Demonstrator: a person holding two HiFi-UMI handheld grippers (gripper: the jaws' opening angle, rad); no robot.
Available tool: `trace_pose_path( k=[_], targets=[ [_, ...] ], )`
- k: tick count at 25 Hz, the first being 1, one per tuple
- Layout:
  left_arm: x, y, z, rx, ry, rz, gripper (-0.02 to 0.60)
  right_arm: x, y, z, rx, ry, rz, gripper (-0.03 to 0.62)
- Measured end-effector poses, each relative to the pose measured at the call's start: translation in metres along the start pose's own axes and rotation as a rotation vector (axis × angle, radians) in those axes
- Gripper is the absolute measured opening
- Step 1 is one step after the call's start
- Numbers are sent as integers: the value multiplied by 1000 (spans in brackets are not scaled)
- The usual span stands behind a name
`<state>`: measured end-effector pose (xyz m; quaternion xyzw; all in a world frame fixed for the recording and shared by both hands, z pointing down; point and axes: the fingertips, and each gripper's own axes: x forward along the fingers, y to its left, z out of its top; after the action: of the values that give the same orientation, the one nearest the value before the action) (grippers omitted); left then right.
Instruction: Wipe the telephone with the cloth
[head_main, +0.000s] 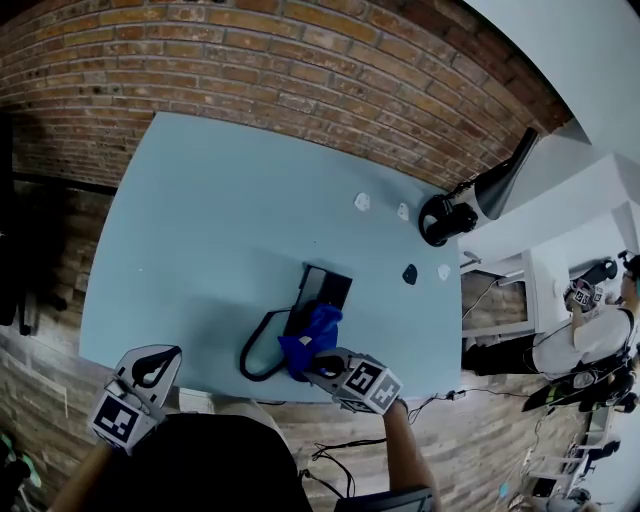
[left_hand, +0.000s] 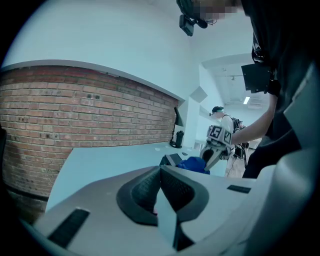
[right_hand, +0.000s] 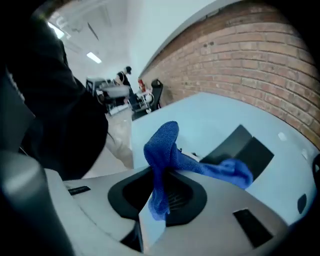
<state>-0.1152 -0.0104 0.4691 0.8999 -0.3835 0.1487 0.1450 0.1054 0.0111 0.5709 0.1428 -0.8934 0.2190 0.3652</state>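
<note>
At the near edge of the pale blue surface (head_main: 200, 250), the left gripper (head_main: 150, 368) hovers with its jaws pressed together and nothing between them. To its right, the right gripper (head_main: 318, 366) is clamped on a blue microfibre cloth (head_main: 314, 334), a fold standing up between the jaws. The cloth's loose end hangs over the near end of the black flat telephone (head_main: 322, 288), which lies near the middle of the surface, its black cord (head_main: 256, 352) looping towards the near edge. Beyond it lie small white scraps (head_main: 362, 201), then a black desk lamp (head_main: 440, 218) at the far right corner, then a red brick wall (head_main: 250, 60).
</note>
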Motion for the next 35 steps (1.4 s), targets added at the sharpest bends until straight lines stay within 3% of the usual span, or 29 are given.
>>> trace_pose_path(
  k=[1, 3, 7, 9, 12, 16, 20, 35],
  targets=[
    [0, 1, 0, 1, 3, -2, 15, -15, -4, 21, -4, -71, 7, 71],
    [1, -1, -1, 9, 8, -9, 15, -51, -29, 66, -20, -223, -68, 71],
    [1, -6, 0, 27, 15, -16, 15, -134, -104, 137, 8, -539, -408, 71],
    [-1, -5, 0, 27, 15, -11, 15, -153, -135, 142, 16, -579, -571, 71],
    [-3, -4, 1, 29, 14, 1, 15, -130, -166, 117, -44, -422, -712, 71],
    [-6, -3, 1, 36, 18, 12, 15, -67, -184, 71, -74, -161, -722, 71],
    [-7, -2, 0, 30, 25, 16, 15, -21, -186, 40, -103, 21, -698, 71],
    [4, -4, -1, 20, 26, -1, 15, 25, -161, 4, -78, 150, -598, 71]
  ],
)
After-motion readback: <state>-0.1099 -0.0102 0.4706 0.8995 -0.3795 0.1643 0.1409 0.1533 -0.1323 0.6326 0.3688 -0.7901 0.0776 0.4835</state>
